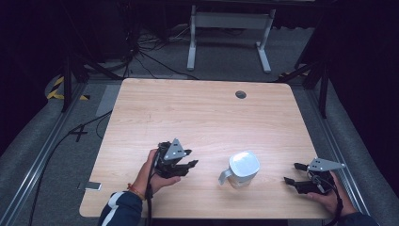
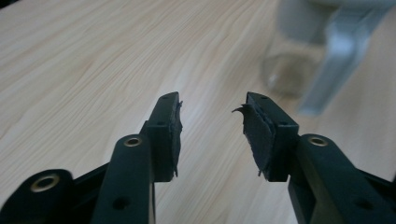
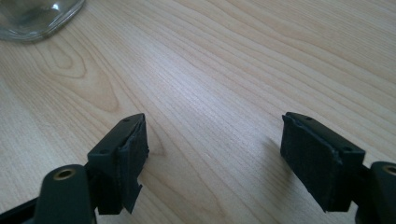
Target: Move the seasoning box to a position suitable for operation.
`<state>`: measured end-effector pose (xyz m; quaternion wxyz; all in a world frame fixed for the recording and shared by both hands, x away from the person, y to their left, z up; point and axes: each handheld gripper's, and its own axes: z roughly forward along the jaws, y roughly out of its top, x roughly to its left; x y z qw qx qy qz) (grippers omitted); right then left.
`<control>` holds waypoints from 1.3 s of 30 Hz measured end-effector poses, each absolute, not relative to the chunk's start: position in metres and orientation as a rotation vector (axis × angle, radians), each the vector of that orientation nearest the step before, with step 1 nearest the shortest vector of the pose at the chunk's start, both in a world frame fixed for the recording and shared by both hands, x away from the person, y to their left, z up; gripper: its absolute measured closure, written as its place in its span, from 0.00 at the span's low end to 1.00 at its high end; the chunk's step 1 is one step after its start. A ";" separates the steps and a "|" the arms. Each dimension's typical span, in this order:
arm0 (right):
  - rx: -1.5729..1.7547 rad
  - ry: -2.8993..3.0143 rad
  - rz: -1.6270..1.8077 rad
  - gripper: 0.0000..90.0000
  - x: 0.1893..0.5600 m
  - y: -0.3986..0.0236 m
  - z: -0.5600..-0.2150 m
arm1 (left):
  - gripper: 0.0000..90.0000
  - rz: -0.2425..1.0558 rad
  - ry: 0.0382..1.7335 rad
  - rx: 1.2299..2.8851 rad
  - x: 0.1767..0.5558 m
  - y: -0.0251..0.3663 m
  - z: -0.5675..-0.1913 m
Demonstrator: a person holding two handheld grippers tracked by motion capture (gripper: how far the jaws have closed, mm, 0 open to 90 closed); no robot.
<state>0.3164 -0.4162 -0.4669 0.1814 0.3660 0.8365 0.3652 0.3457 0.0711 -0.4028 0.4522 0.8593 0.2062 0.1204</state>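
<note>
Nearest the table's front edge, the right gripper (image 1: 289, 173) rests low at the right, jaws spread wide over bare wood and pointing toward the jug. The left gripper (image 1: 192, 158), in the left hand (image 1: 153, 176), hovers left of centre, jaws part-way apart with nothing between them (the pads look frayed). Between the two grippers, apart from both, stands a clear glass jug (image 1: 242, 169) with white lid and handle, its handle toward the left gripper. Farther back, the wooden table (image 1: 197, 108) has a round cable port (image 1: 241, 94).
</note>
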 end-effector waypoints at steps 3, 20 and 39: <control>1.033 2.362 1.031 0.26 0.316 -0.416 -0.467 | 0.76 0.269 0.414 2.112 0.341 0.047 -0.394; 1.032 2.363 1.032 0.26 0.317 -0.416 -0.467 | 1.00 0.190 0.228 2.057 0.334 -0.006 -0.380; 1.069 2.355 1.036 0.42 0.314 -0.409 -0.457 | 1.00 0.220 0.192 2.082 0.330 -0.015 -0.383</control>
